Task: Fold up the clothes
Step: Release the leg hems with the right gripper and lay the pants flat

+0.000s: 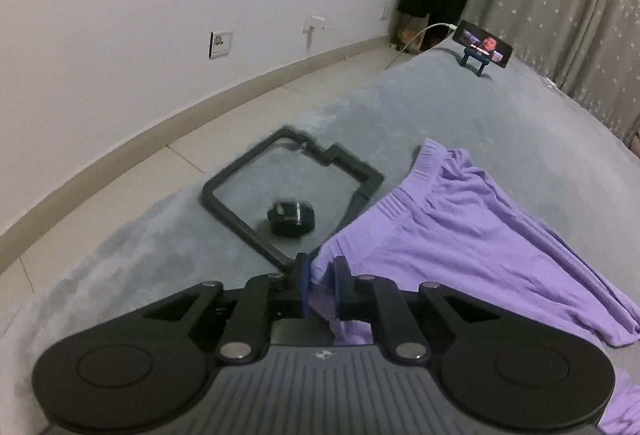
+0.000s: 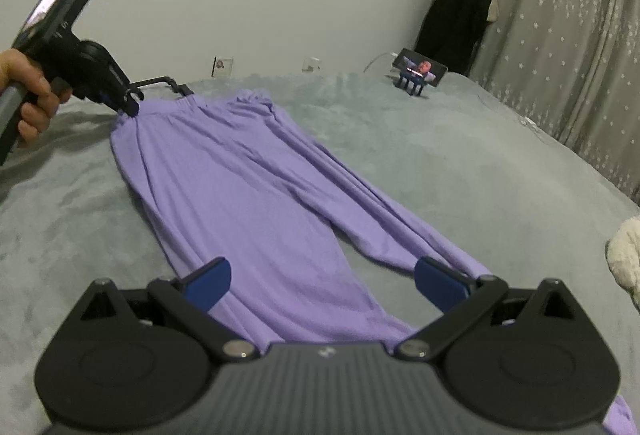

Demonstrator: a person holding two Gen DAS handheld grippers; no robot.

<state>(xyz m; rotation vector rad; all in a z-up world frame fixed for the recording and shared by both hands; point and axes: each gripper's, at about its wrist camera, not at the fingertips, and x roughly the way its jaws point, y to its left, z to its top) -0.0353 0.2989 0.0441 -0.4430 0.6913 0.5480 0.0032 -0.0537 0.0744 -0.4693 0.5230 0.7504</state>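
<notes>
Pinching waistband corner of soft, limp purple trousers [image 2: 248, 171] near bed's [image 2: 440, 139] edge, left gripper [image 1: 320, 279]; right gripper [image 2: 322, 281] gapes over cuffs.

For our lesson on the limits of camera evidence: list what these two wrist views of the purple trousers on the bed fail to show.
- Trousers: leg ends, right wrist view, hidden behind the right gripper.
- Waistband corner, left wrist view: covered by the left gripper's fingers.
- Round black object inside the frame: too blurred to identify.
- Phone screen: too small to read.
- White fluffy thing: cut by the right edge.
</notes>
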